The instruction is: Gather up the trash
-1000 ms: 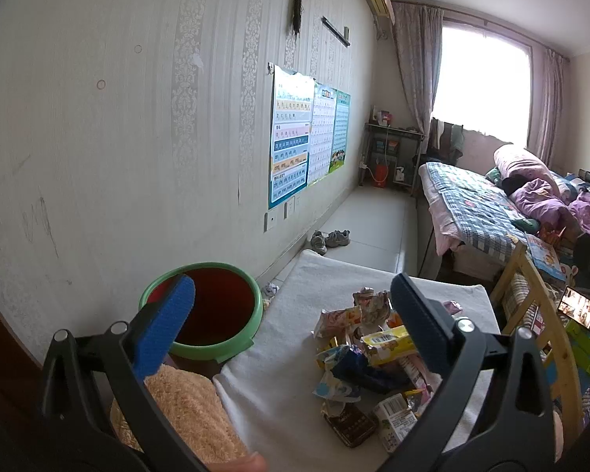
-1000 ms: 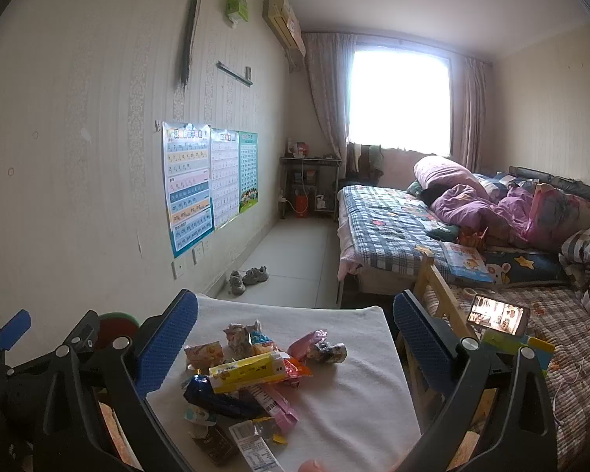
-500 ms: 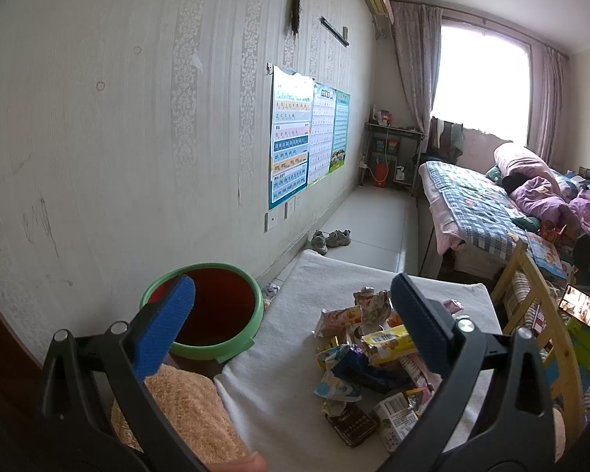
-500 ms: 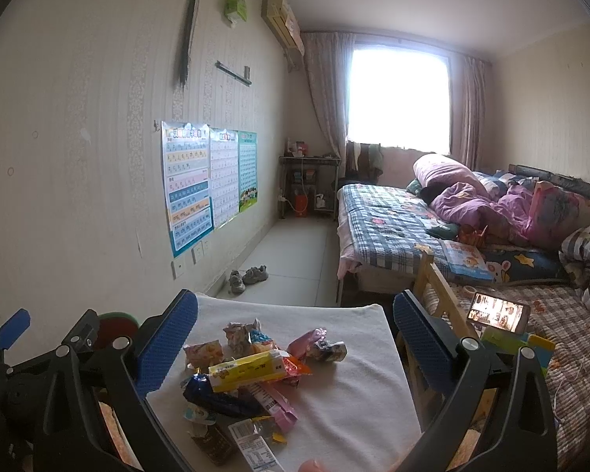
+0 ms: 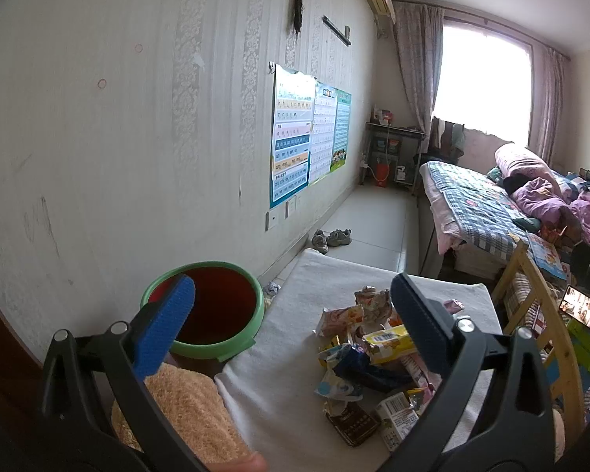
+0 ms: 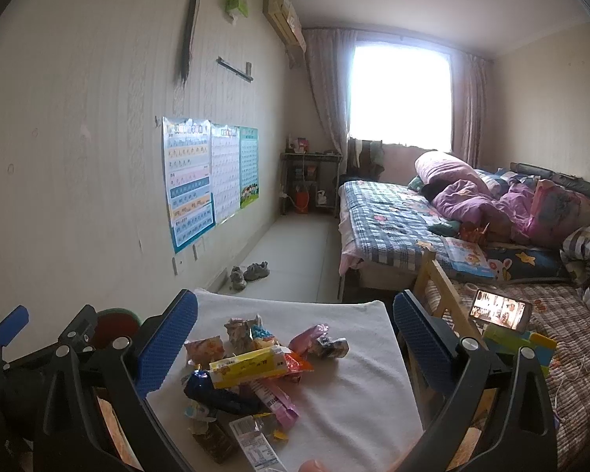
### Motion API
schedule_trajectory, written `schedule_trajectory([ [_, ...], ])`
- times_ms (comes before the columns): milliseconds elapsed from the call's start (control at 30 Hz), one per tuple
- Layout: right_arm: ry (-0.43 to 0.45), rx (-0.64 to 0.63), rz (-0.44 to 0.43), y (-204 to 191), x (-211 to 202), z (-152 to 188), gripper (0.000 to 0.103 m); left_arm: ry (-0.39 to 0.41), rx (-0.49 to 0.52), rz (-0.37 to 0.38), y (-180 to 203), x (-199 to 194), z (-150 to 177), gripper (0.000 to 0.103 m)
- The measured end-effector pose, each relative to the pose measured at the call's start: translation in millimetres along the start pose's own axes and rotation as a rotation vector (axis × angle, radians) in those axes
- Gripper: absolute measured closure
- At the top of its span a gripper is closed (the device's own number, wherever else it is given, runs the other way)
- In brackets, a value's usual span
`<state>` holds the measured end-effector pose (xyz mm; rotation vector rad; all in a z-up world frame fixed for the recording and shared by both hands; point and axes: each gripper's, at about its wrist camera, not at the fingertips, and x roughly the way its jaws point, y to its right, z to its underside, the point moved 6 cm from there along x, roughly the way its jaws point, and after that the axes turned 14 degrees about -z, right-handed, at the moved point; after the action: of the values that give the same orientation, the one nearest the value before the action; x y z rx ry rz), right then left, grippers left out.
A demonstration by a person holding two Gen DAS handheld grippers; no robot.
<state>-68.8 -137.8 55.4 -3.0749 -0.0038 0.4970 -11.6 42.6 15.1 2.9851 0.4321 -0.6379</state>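
A white cloth-covered table [image 5: 295, 354] fills the lower centre of both views, heaped with snack wrappers [image 5: 373, 354] around a yellow packet [image 6: 247, 365]. At lower left stands a green-rimmed red bin [image 5: 212, 310], just beside the table's edge. Both the left gripper [image 5: 291, 338] and the right gripper [image 6: 295, 350] hang wide apart, empty, above the pile. Wall charts [image 6: 208, 173] hang at middle left; a quilted bed [image 6: 393, 220] lies at right.
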Motion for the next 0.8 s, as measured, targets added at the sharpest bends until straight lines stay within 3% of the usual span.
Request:
schedule_trajectory([
  [300, -0.05, 0.003, -0.016, -1, 23, 2, 0.007, -0.019, 0.005, -0.004, -4, 7, 0, 0.005],
  [433, -0.08, 0.017, -0.043, 7, 44, 12, 0.007, -0.069, 0.001, -0.01, -8, 23, 6, 0.005],
  [533, -0.191, 0.041, -0.091, 18, 69, 29, 0.007, -0.132, 0.018, -0.009, -6, 45, 16, 0.005],
  [600, -0.269, 0.069, -0.079, 32, 87, 47, 0.007, -0.164, 0.054, -0.011, -1, 58, 26, 0.005],
  [800, -0.397, 0.159, -0.123, 56, 126, 89, 0.007, -0.303, 0.201, 0.11, 38, 94, 67, 0.005],
])
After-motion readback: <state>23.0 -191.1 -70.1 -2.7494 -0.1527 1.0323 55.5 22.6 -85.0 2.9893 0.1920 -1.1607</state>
